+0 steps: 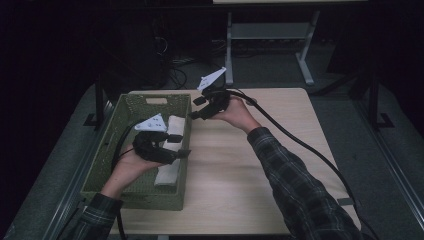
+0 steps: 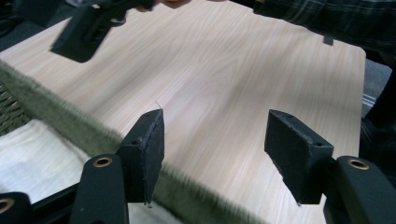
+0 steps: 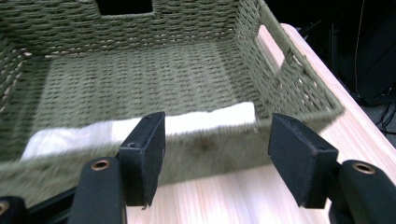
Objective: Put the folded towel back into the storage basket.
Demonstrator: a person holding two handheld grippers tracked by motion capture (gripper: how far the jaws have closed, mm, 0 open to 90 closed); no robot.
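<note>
Towel [image 1: 171, 150], white, folded long, in woven green basket [image 1: 117, 150]

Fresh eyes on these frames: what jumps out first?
The green woven basket at the table's left edge, with a folded white cloth lying along its right wall. The left gripper hovers over that wall above the cloth, and the right gripper hangs by the basket's far right corner. Both have open jaws with nothing between them, and black cables trail across the wood.
</note>
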